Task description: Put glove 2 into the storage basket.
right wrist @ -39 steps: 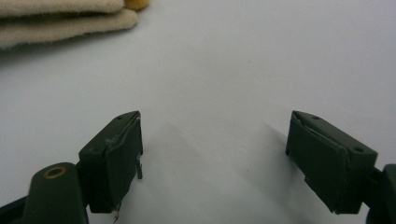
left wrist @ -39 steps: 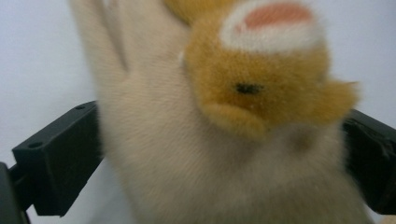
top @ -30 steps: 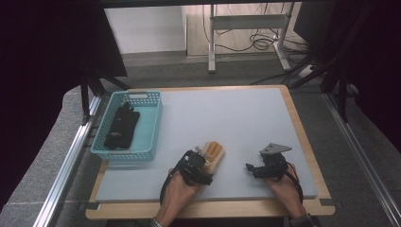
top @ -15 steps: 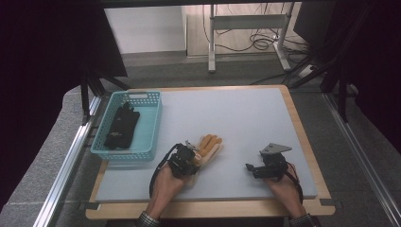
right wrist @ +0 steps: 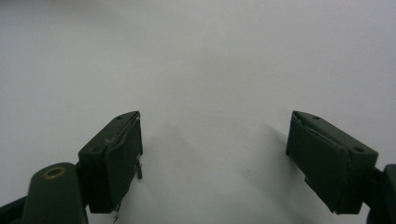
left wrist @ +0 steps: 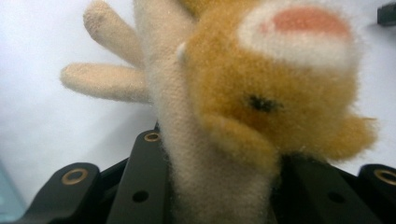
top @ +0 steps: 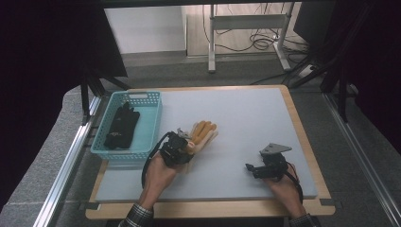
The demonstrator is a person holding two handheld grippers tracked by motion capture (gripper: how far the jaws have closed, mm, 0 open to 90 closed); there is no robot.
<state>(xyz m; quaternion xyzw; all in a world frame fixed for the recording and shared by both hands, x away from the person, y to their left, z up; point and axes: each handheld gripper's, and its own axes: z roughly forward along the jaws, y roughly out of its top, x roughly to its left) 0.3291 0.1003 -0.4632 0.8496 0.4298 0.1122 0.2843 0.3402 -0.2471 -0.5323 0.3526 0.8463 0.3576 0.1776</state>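
Observation:
A furry tan and orange glove (top: 204,132) lies with its fingers on the white mat (top: 246,118), left of centre. My left gripper (top: 186,145) is shut on its cuff end. In the left gripper view the glove (left wrist: 261,93) bulges up between the two black jaws of that gripper (left wrist: 224,196), its pale fingers spread above the mat. My right gripper (top: 249,167) rests low on the mat at the front right. The right gripper view shows its jaws (right wrist: 219,158) wide apart, with bare mat between them.
A teal basket (top: 142,142) stands at the mat's left edge with a black glove (top: 121,125) inside. A wooden board frames the mat. Metal rails run along both sides, and a table frame and cables stand on the floor behind.
My left gripper has closed on the furry glove and moved left and away from the front edge, toward the basket, drawing the glove along. The right gripper has stayed put.

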